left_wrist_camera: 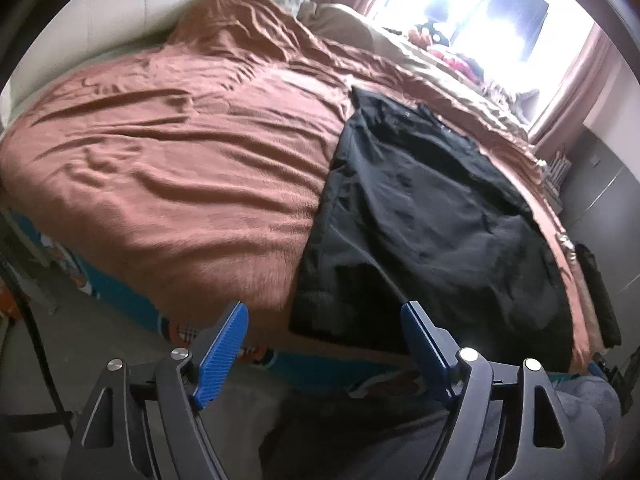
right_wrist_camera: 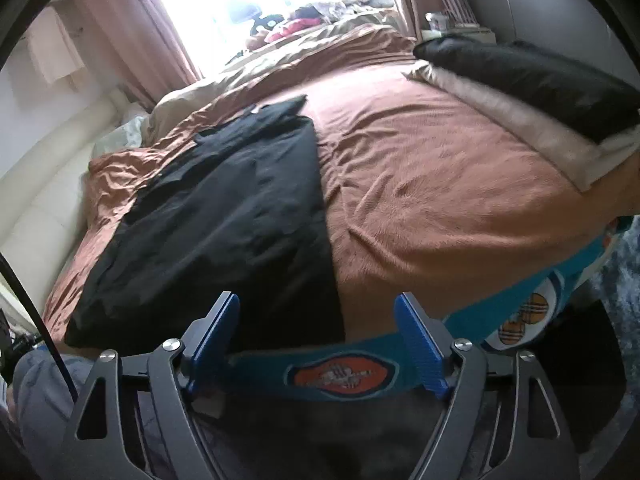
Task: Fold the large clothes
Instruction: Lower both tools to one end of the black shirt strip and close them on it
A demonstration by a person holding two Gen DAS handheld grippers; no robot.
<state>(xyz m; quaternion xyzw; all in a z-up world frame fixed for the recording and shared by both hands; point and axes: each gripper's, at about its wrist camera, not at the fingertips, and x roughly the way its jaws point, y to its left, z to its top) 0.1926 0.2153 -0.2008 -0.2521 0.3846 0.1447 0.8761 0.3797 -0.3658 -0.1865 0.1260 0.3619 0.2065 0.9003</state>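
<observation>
A large black garment lies spread lengthwise on the rust-brown bedspread, its near hem at the bed's front edge. In the right wrist view the same black garment covers the left half of the bedspread. My left gripper hovers just off the bed's edge by the garment's near left corner, jaws open, nothing between them. My right gripper hangs over the near right corner of the hem, also open and empty.
A black cushion on a beige folded blanket sits at the bed's right side. Crumpled beige bedding and clutter lie toward the bright window. A teal patterned sheet hangs down the bed's front. White headboard at left.
</observation>
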